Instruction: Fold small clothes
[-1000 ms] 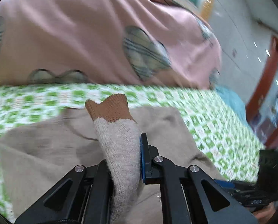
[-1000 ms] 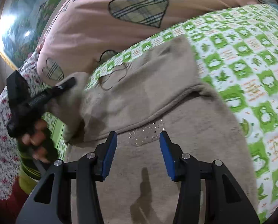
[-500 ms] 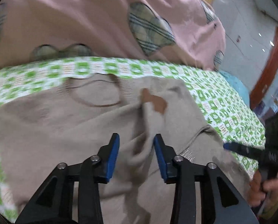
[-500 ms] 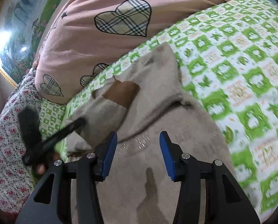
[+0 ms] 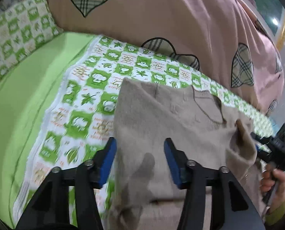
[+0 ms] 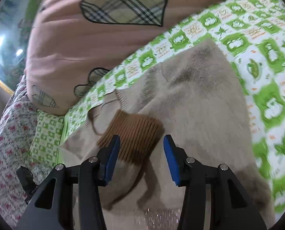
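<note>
A small beige knit sweater [image 5: 161,115] lies flat on a green-and-white patterned sheet [image 5: 92,80]. One sleeve is folded across its body, and the sleeve's brown ribbed cuff [image 6: 134,136] rests near the neckline. My left gripper [image 5: 139,159] is open and empty over the sweater's left edge. My right gripper [image 6: 141,159] is open and empty, with the brown cuff lying between its blue pads. The right gripper also shows at the right edge of the left wrist view [image 5: 272,149].
A big pink quilt with plaid hearts [image 5: 161,19] is bunched up right behind the sweater. A plain lime sheet [image 5: 18,105] lies to the left. A floral pillow [image 6: 6,143] sits at the far left of the right wrist view.
The left gripper let go of the sleeve, opened wide and moved to the sweater's left edge. The sleeve now lies folded across the body. The right gripper moved up to the cuff.
</note>
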A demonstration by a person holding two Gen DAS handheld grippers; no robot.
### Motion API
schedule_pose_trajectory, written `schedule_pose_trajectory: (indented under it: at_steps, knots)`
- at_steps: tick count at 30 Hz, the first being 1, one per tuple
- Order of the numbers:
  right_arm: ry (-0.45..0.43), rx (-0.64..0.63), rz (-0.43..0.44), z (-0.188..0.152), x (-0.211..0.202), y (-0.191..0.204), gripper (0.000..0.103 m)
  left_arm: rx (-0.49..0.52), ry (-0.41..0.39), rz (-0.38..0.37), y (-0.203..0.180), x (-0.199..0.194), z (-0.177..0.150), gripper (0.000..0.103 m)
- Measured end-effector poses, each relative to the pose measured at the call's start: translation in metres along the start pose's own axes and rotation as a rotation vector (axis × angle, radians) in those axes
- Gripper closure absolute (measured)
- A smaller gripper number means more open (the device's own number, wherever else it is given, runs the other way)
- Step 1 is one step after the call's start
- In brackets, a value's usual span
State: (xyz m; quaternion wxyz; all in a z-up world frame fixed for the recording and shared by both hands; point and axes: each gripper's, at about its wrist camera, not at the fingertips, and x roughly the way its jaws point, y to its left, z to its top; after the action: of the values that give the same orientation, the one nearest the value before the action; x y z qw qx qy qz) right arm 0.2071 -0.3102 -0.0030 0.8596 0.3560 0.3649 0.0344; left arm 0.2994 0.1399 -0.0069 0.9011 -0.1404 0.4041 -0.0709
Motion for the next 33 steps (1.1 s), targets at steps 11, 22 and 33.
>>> schedule_pose_trajectory:
  at_steps: [11, 22, 33]
  knots:
    - [-0.06, 0.018, 0.039, -0.01, -0.024, 0.003, 0.098, -0.036, 0.047, 0.045, 0.01, 0.048, 0.017, 0.083]
    - [-0.133, 0.113, -0.113, -0.002, -0.072, -0.013, 0.095, -0.088, -0.012, 0.117, 0.01, 0.046, 0.023, 0.088]
    - [-0.145, 0.074, -0.151, -0.017, -0.075, -0.039, 0.066, 0.042, 0.019, 0.022, 0.001, -0.036, -0.052, 0.067]
